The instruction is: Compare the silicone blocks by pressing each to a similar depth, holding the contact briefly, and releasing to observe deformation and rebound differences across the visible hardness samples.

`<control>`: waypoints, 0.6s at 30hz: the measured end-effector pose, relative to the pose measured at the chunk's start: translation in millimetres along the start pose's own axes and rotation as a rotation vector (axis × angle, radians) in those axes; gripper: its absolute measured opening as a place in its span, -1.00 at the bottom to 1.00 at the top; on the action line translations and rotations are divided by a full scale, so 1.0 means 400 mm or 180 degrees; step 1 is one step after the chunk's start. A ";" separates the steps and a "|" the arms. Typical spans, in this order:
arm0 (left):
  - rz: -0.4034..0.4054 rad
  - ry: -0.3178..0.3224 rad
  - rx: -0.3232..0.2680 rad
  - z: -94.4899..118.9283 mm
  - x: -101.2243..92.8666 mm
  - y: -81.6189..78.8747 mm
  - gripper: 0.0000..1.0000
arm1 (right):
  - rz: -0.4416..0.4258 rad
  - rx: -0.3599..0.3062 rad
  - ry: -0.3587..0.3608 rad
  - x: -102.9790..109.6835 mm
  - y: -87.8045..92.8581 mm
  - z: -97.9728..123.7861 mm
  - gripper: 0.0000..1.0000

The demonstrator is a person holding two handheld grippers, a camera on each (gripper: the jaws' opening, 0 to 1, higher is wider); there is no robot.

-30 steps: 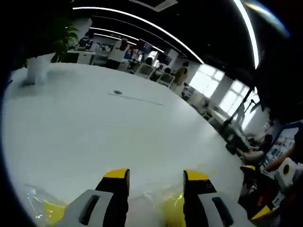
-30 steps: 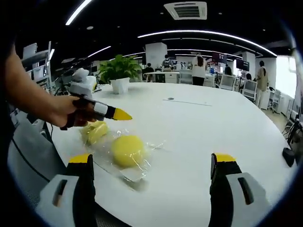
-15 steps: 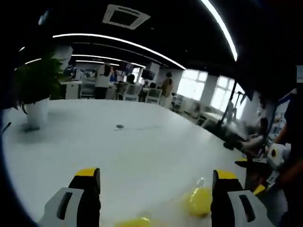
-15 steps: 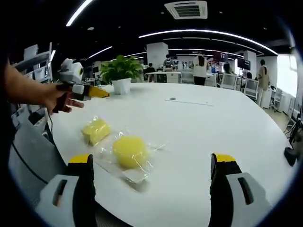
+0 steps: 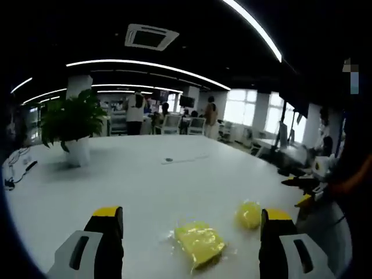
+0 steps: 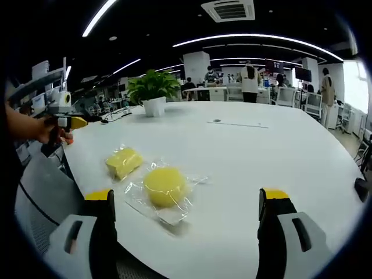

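Note:
Two yellow silicone blocks lie in clear wrap on the white table (image 6: 279,151). The square block (image 6: 124,161) sits left of the round block (image 6: 165,186) in the right gripper view. My right gripper (image 6: 186,196) is open, with the round block just ahead between its jaws and untouched. In the left gripper view the square block (image 5: 199,243) lies low between the jaws and the round block (image 5: 249,214) sits beyond it to the right. My left gripper (image 5: 192,214) is open and holds nothing. It also appears small at the table's far left edge (image 6: 70,122), in a person's hand.
A potted plant (image 6: 152,90) stands at the back of the table, also seen at the left (image 5: 72,125). A small dark disc (image 6: 216,121) marks the table's middle. Desks, chairs and people fill the office behind. A hand with the right gripper (image 5: 305,197) is at the table's right edge.
My left gripper has lifted off the blocks, opened wide and drawn back to the table's edge. The right gripper has stayed almost still.

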State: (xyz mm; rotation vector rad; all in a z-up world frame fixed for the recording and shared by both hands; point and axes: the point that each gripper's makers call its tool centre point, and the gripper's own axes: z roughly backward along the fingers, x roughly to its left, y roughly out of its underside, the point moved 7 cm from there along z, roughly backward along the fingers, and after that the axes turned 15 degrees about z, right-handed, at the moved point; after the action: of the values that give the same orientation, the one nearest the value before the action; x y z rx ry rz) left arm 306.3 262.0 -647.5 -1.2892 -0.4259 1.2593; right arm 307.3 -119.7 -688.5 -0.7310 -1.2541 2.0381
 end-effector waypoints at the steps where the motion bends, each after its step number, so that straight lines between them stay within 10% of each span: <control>1: -0.0079 -0.0080 0.0058 0.010 0.008 0.019 1.00 | 0.0025 0.0003 -0.0002 0.004 0.000 -0.001 0.93; 13: -0.0116 -0.0247 0.0198 0.099 0.044 0.129 1.00 | 0.0134 0.0010 0.0014 0.015 0.003 0.011 0.93; 18: -0.0091 -0.0183 -0.0066 0.125 0.033 0.122 1.00 | 0.0155 -0.0030 -0.0005 0.032 -0.001 0.017 0.93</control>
State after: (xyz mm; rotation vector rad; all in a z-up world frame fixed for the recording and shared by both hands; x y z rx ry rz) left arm 247.6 286.5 -679.0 -1.2625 -0.4979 1.2732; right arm 294.1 -113.7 -687.2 -0.7715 -1.2590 2.0735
